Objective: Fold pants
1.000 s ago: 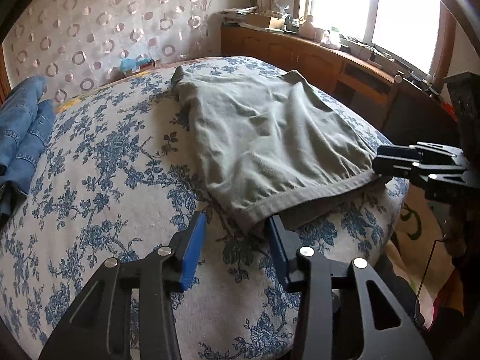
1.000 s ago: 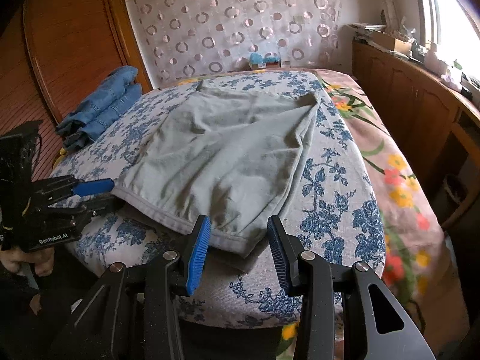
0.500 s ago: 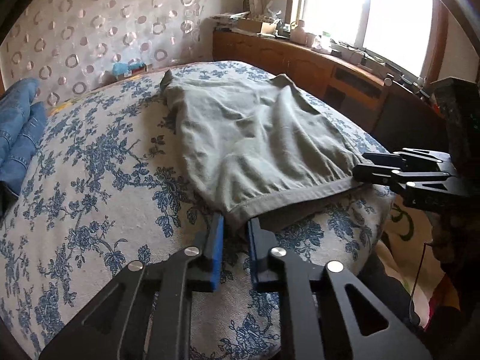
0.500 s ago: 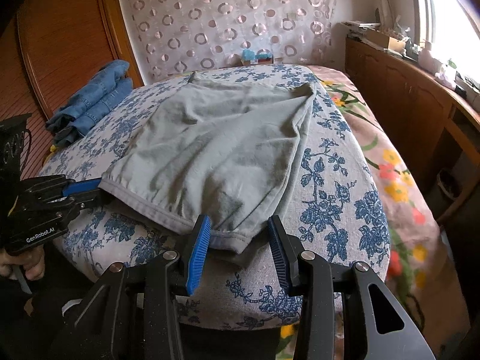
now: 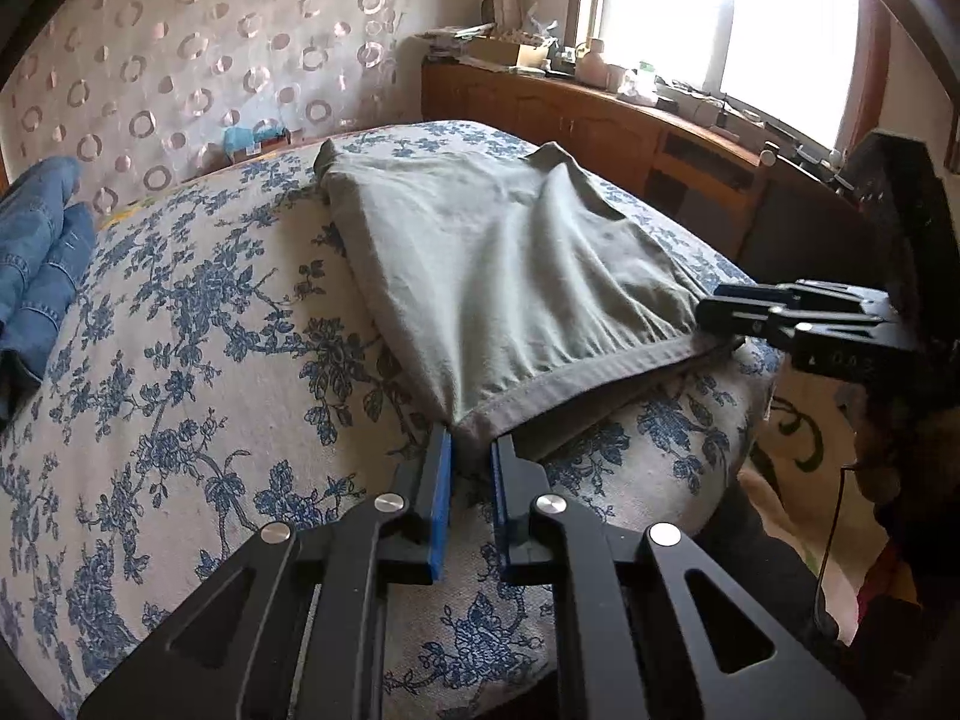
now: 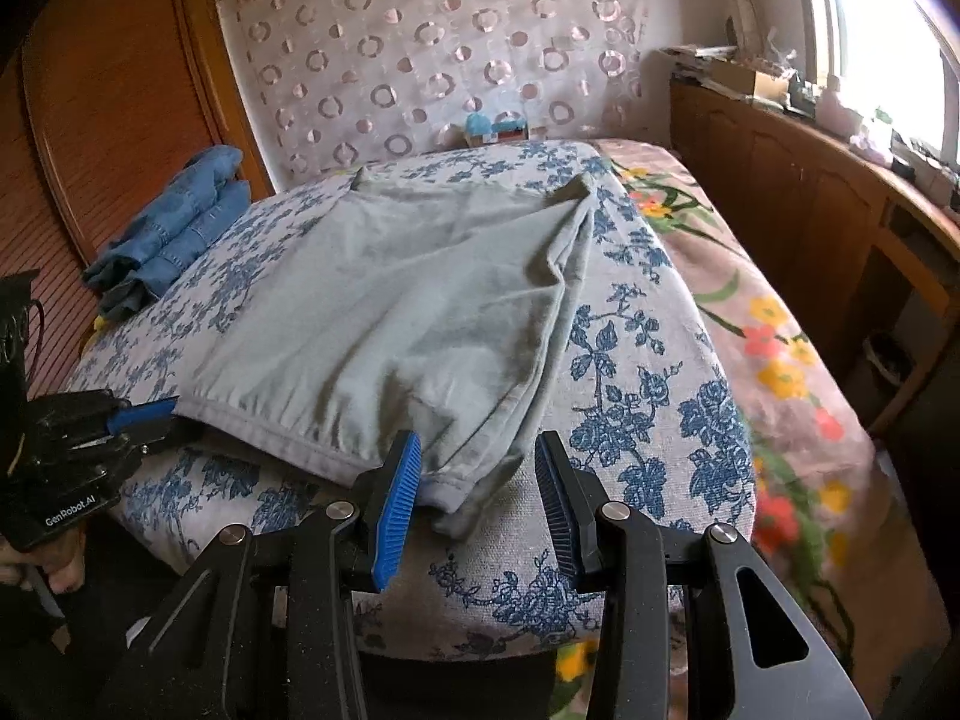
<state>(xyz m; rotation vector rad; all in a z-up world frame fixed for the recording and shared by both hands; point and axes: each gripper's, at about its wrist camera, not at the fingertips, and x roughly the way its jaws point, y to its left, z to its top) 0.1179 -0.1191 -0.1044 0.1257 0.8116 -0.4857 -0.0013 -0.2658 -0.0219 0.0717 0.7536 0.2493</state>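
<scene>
Grey-green pants (image 5: 504,276) lie flat on a blue-flowered bed cover (image 5: 180,360), waistband toward me; they also show in the right wrist view (image 6: 420,312). My left gripper (image 5: 471,456) is shut on the waistband's left corner, and it shows at the left of the right wrist view (image 6: 138,420). My right gripper (image 6: 474,468) is open, its jaws on either side of the waistband's right corner. It shows side-on in the left wrist view (image 5: 714,315) at that corner.
Folded blue jeans (image 6: 174,228) lie at the bed's left edge by a wooden wardrobe (image 6: 108,96). A wooden cabinet (image 5: 600,120) with clutter runs under the window on the right. A flowered sheet (image 6: 768,330) covers the bed's right side.
My left gripper has closed from wide open onto the waistband's left corner. My right gripper has moved forward around the right corner and stayed open.
</scene>
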